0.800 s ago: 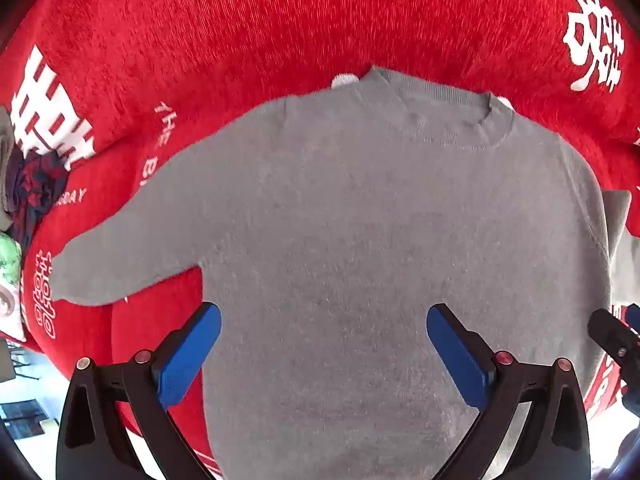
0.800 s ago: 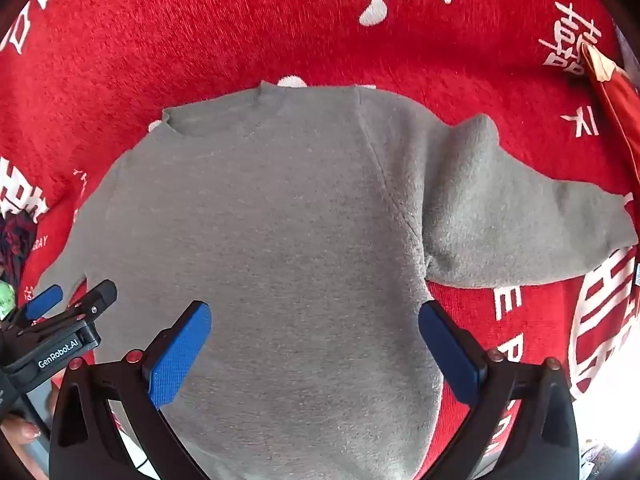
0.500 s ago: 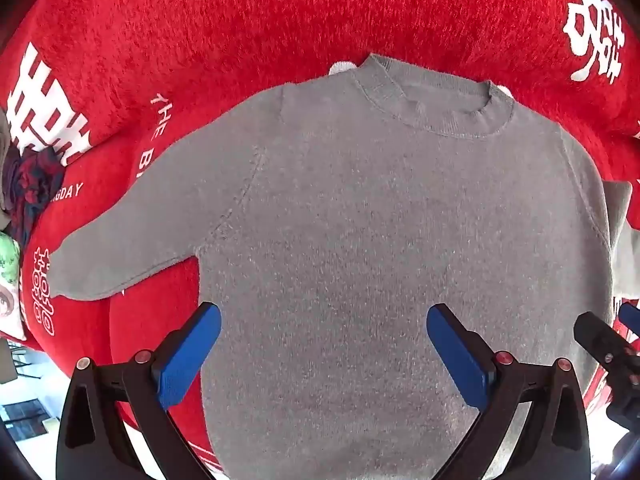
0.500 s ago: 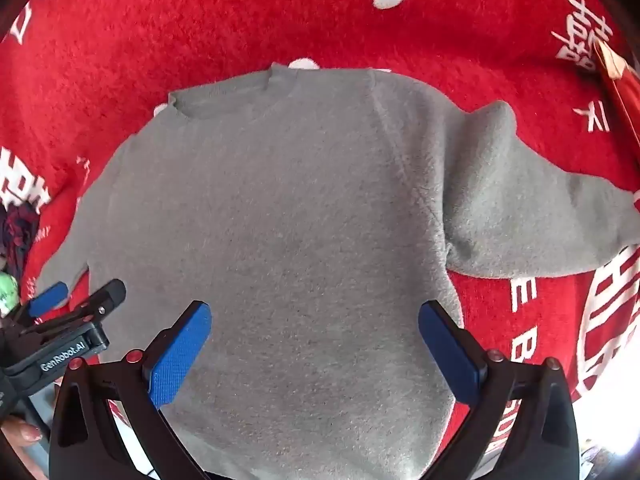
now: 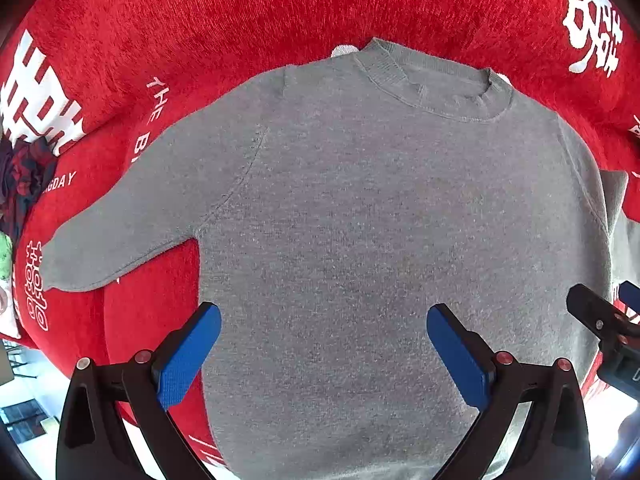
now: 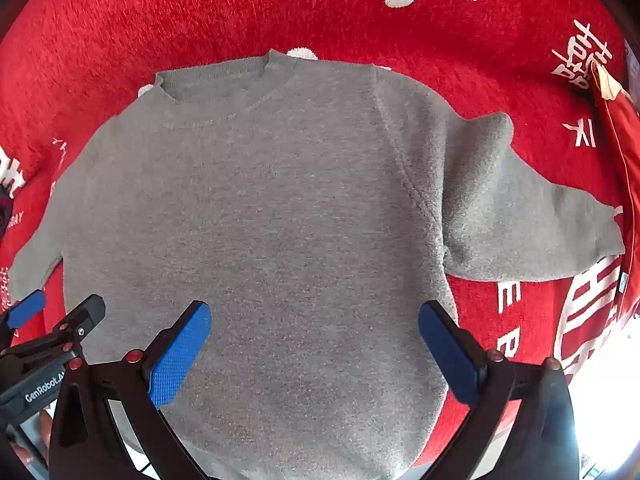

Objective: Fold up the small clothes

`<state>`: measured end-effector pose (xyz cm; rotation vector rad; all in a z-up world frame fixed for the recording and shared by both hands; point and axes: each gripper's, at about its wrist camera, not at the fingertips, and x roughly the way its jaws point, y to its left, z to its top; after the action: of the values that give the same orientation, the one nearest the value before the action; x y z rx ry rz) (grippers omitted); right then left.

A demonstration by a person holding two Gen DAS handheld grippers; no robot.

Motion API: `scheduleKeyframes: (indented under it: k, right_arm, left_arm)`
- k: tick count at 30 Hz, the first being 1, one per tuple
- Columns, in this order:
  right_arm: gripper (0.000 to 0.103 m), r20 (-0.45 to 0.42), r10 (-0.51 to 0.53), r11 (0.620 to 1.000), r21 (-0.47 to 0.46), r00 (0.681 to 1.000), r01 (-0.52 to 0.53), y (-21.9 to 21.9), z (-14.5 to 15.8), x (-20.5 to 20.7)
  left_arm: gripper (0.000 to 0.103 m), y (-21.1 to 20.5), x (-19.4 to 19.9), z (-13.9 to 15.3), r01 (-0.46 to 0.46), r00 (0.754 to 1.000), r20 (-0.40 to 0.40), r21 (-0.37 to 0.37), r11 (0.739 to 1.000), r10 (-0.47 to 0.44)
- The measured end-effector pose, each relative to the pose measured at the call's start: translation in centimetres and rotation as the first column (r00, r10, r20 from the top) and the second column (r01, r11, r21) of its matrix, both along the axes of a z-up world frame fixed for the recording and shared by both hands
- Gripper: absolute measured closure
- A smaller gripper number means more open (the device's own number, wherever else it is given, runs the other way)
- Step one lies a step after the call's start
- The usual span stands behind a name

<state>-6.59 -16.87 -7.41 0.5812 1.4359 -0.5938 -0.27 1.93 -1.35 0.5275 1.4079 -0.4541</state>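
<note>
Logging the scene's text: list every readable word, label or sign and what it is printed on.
"GenRobot.A", cut off: on the left gripper body.
"THE B", cut off: red blanket.
"GDAY", start hidden: blanket.
"E", "R": blanket, right wrist view.
Large white Chinese characters: blanket, not legible to me.
Grey sweater: no text.

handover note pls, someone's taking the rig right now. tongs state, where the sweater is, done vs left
Left tongs: open, empty, above the lower body of the grey sweater.
Right tongs: open, empty, also above the lower body.
Sweater: spread flat, front up, on the red blanket, collar away from you. Left sleeve lies out to the side, fairly flat. Right sleeve also lies out, with a raised bump near the shoulder.
Done: laid out only; no fold visible.
Left: all folds. Probably sleeves in first, then the body.
A dark patterned cloth lies at the left edge, untouched.
</note>
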Motion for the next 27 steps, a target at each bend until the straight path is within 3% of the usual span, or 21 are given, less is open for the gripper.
scheduleKeyframes:
  k: [27]
  right_arm:
    - [0.000,-0.014,0.049,0.999,-0.011,0.999,-0.049,1.1,0.0,0.1]
  left_arm:
    - [0.000,0.3,-0.6,0.6,-0.030,1.000,0.007,0.014,0.999,0.030]
